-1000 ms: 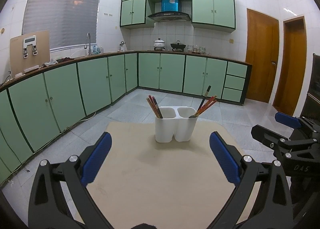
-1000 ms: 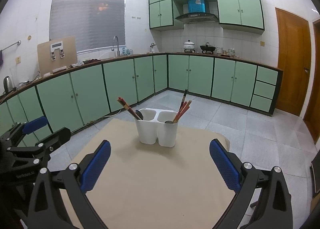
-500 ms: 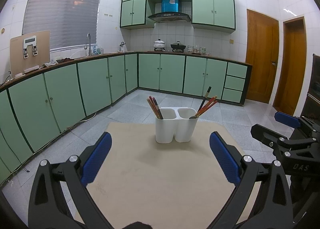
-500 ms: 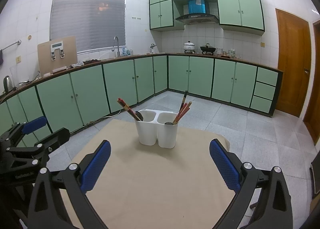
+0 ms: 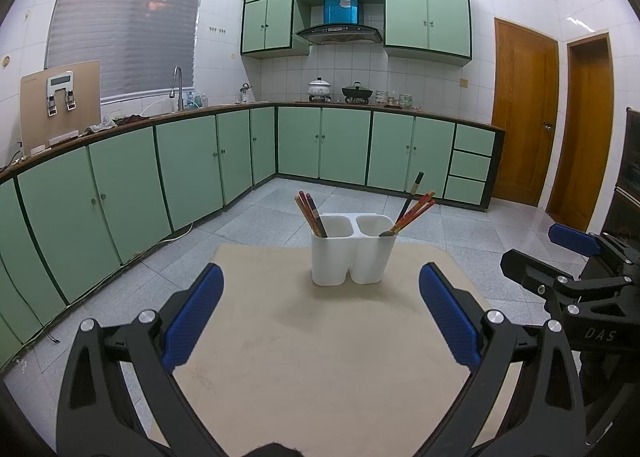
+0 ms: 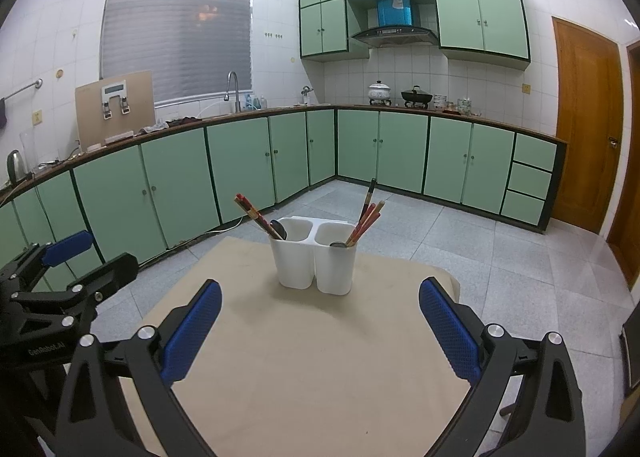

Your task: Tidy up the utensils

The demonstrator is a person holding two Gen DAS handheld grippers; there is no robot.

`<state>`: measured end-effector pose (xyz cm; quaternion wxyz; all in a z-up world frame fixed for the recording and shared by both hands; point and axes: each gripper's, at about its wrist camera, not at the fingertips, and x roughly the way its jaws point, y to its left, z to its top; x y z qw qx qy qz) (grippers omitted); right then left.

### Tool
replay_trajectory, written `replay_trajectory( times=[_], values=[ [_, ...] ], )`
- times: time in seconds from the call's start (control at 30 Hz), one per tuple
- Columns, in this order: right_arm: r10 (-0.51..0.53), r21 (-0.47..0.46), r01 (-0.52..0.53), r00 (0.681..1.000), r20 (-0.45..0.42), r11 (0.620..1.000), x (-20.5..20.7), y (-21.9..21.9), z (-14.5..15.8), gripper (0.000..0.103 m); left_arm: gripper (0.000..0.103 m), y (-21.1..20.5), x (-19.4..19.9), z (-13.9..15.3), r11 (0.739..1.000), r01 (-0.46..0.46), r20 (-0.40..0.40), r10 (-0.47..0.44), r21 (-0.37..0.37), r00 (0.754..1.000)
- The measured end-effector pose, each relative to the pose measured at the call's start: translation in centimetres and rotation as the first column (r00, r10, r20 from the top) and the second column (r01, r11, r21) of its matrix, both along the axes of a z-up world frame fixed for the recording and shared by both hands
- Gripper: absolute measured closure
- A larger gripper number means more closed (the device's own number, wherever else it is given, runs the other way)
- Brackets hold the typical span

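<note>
A white two-compartment utensil holder (image 5: 352,249) (image 6: 314,257) stands upright at the far end of a beige table (image 5: 320,357) (image 6: 312,369). Red chopsticks (image 5: 310,213) (image 6: 256,217) lean in its left compartment, with a dark spoon (image 6: 279,228). More chopsticks and a dark-handled utensil (image 5: 412,205) (image 6: 368,213) lean in the right compartment. My left gripper (image 5: 320,313) is open and empty, well short of the holder. My right gripper (image 6: 320,329) is open and empty too. Each gripper shows in the other's view: the right one (image 5: 560,257), the left one (image 6: 76,261).
Green kitchen cabinets (image 5: 200,161) run along the left and back walls under a counter with a sink tap (image 5: 178,85) and pots (image 5: 320,88). Wooden doors (image 5: 524,137) stand at the right. Grey tiled floor (image 5: 256,221) surrounds the table.
</note>
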<state>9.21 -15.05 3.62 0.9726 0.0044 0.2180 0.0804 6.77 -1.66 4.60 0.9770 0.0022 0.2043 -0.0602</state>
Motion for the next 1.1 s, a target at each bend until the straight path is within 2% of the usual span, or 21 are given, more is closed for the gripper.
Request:
replay_trajectory(
  times=[1.1],
  values=[
    [0.001, -0.001, -0.001, 1.000, -0.004, 1.000, 0.13, 0.14, -0.13, 0.006, 0.008, -0.07, 0.37, -0.72, 1.000, -0.001, -0.014, 0.001, -0.009, 1.000]
  ],
)
